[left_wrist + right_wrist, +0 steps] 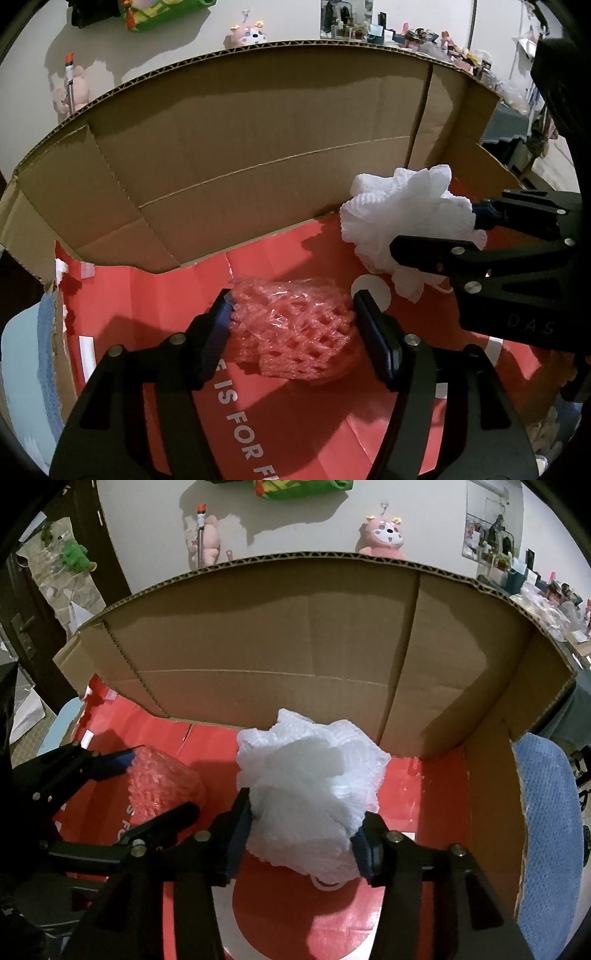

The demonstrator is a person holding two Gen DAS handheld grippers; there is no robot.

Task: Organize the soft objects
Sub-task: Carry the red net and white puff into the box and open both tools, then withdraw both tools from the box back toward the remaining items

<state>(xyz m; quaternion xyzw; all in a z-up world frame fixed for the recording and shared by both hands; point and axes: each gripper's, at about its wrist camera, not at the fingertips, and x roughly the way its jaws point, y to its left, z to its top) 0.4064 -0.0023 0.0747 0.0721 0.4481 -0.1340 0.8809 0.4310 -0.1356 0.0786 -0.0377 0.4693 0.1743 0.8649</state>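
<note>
1. Left claw (291, 325) brackets a pink foam net sleeve (295, 328); both pads seem to touch its ends, though whether they press I cannot tell.
2. Right claw (301, 834) flanks a crumpled white foam net (310, 786) the same way.
3. Both nets sit on the red printed floor (177, 295) of a corrugated cardboard box (258, 653).
4. Pink plush toys (384, 535) line the pale wall beyond.

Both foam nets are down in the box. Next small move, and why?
Probably open both claws wider and lift out. The pink foam net sits between the left claw fingers and the white foam net between the right claw fingers, both low over the cardboard box's red floor.
</note>
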